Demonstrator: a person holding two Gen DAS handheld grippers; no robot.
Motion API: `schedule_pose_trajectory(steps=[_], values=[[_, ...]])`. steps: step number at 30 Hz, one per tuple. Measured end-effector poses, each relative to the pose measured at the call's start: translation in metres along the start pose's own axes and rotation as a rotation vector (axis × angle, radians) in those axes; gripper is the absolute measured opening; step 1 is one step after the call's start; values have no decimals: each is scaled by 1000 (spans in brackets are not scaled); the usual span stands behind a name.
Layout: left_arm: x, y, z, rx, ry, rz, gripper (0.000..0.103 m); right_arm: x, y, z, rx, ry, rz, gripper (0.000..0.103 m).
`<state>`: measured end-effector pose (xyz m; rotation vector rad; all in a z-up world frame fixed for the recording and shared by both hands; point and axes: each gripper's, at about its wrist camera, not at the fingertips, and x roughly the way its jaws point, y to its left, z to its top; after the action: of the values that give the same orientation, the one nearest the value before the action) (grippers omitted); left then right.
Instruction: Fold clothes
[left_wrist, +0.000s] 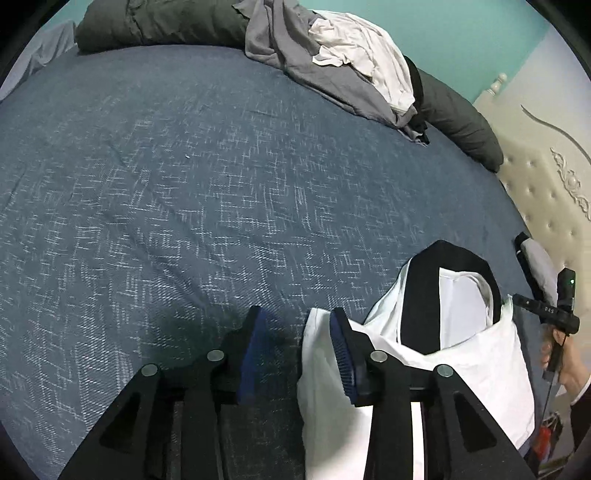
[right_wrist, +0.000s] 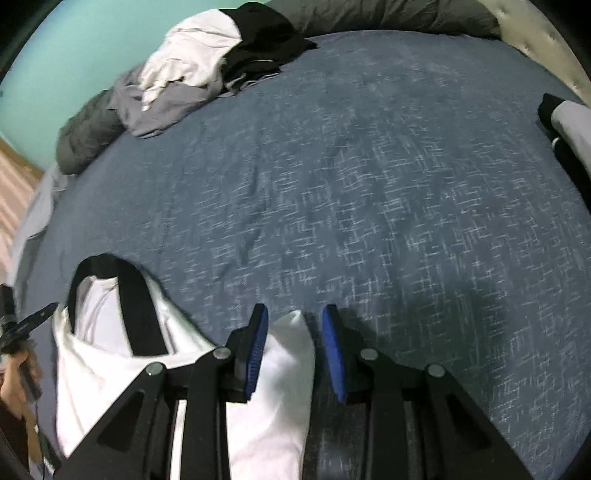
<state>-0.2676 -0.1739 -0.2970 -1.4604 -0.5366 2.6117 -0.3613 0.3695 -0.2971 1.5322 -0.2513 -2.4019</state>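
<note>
White fabric with a black collar band, a white and black shirt (left_wrist: 480, 354), lies at the near edge of the blue bedspread (left_wrist: 221, 166), its neck opening pointing away toward the middle of the bed. In the left wrist view the left gripper (left_wrist: 299, 354) hangs low over the garment's left edge with its jaws spread wide; the white cloth rises in the gap beside the right-hand blue pad, but neither pad presses on it, so nothing is clamped. In the right wrist view the right gripper (right_wrist: 295, 350) sits over the shirt's other edge, jaws also well apart, and a fold of white cloth stands up between them; it seems to brush the left pad, though whether it truly touches cannot be told. Beyond the shirt, the patterned bedspread stretches bare across the middle of the bed. At its far side lies a loose heap of clothes (left_wrist: 332, 66), grey, white and black pieces tumbled together, resting against a dark grey rolled quilt (left_wrist: 159, 26) that runs along the far edge. A cream tufted headboard (left_wrist: 546, 184) stands to the right in the left view, with another folded black and pale item (right_wrist: 569, 125) near it. A teal wall (left_wrist: 461, 33) rises behind the bed.
</note>
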Motion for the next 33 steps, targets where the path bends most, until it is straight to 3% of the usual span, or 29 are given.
schedule_pose_trajectory(steps=[5,11,12,14,18,20,21,22,33], values=[[6,-4,-4,33,25,-6,40,-11,-5,-12,-27,4,54,32],[15,-5,-9,31,28,-26,39,0,0,-20,-78,49,37,32],[16,-5,-10,30,28,-29,37,3,1,-19,-76,52,36,32],[18,-6,-11,28,28,-33,18,11,5,-18,-73,60,30,32],[20,-6,-13,26,27,-40,9,19,16,-14,-91,54,24,31],[17,-6,-14,28,23,-40,7,21,16,-12,-86,46,32,15],[14,-6,-14,25,17,-44,6,19,16,-11,-82,37,37,7],[10,-6,-13,24,7,-45,6,17,17,-10,-75,24,43,5],[-48,4,-13,-13,-90,-74,5,-55,4,5,-43,-186,92,3]])
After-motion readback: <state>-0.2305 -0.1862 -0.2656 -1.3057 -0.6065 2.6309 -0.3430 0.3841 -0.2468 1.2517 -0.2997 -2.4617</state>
